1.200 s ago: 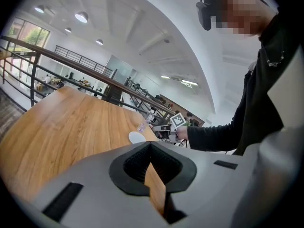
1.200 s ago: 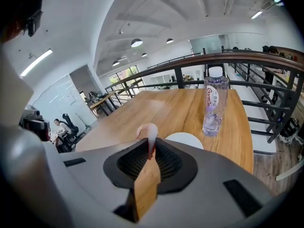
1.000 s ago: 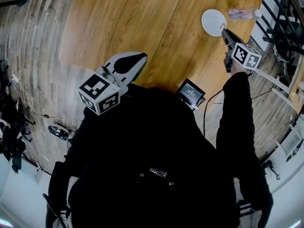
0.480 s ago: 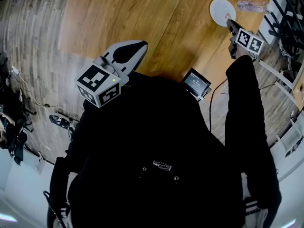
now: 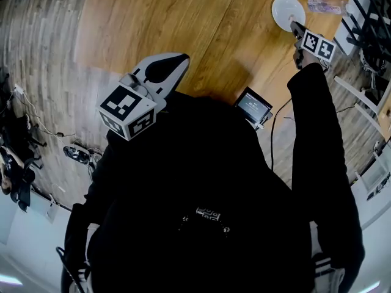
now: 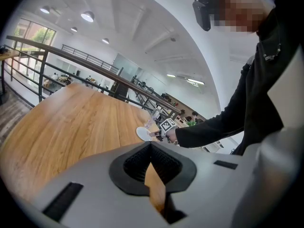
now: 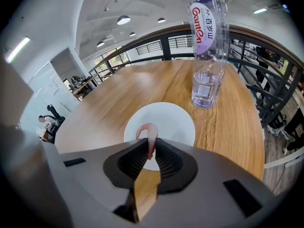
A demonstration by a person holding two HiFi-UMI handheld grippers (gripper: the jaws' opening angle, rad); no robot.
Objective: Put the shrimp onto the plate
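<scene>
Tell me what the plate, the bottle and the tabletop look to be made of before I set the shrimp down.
Plate: plain white, smooth, little glare; ceramic or plastic, can't tell which.
Bottle: clear thin plastic, going by the ribbed see-through walls, white cap and printed label; some water inside.
Tabletop: wood or wood veneer, warm brown with straight grain lines and a light sheen.

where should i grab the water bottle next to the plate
Probably around the middle of the water bottle, just below the label, coming in level from the side with a jaw on each flank. It stands upright and its cap end is narrow; keep clear of the plate beside it.
</scene>
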